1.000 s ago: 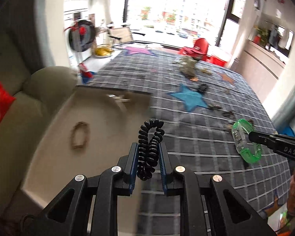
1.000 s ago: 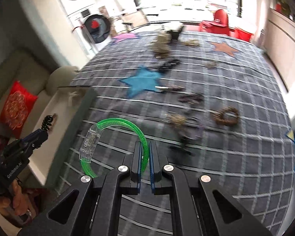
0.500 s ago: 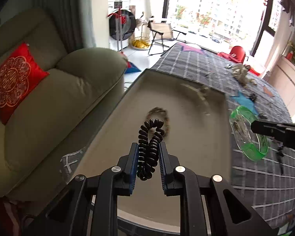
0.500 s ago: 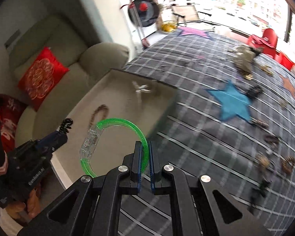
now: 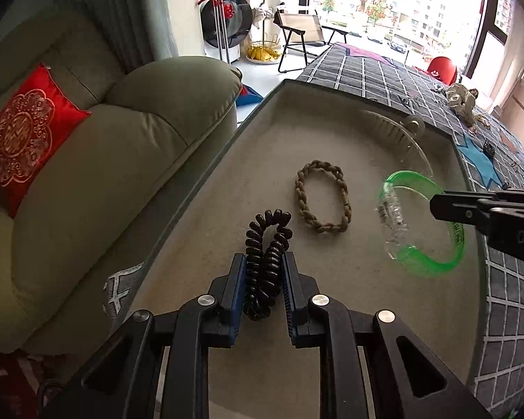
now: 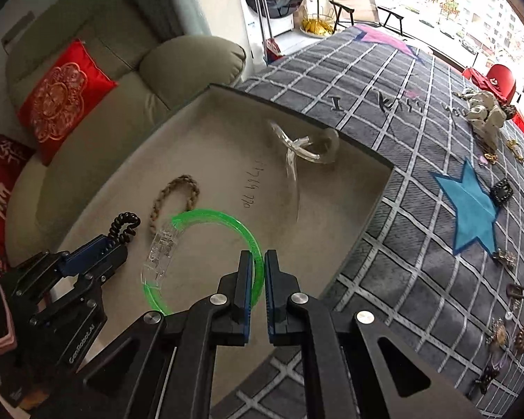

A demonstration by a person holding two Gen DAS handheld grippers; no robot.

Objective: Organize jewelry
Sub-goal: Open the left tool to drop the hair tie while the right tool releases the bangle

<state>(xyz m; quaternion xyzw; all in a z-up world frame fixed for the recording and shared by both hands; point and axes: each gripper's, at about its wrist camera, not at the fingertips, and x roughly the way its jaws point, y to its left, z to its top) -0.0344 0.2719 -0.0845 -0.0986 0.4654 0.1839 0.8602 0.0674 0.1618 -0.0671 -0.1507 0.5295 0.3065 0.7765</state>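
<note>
My left gripper (image 5: 262,262) is shut on a black coiled hair tie (image 5: 267,244) and holds it over the beige tray (image 5: 199,192). My right gripper (image 6: 258,262) is shut on a green translucent bangle (image 6: 223,218) with a clear clasp, also above the tray (image 6: 349,209). From the left wrist the bangle (image 5: 429,269) and right gripper (image 5: 436,206) hang at the tray's right side. From the right wrist the left gripper (image 6: 113,241) with the hair tie (image 6: 124,227) sits at the lower left. A braided tan bracelet (image 5: 323,197) (image 6: 176,192) and a clear plastic piece (image 6: 297,153) (image 5: 398,132) lie in the tray.
The tray rests on a grey checked cloth (image 6: 419,244) with a blue star (image 6: 471,206). Several small jewelry pieces (image 6: 506,331) are scattered along its right side. An olive sofa (image 5: 104,146) with a red cushion (image 5: 24,136) stands to the left of the tray.
Both grippers have swung left from over the checked cloth to over the tray and sunk closer to it, each still holding its piece.
</note>
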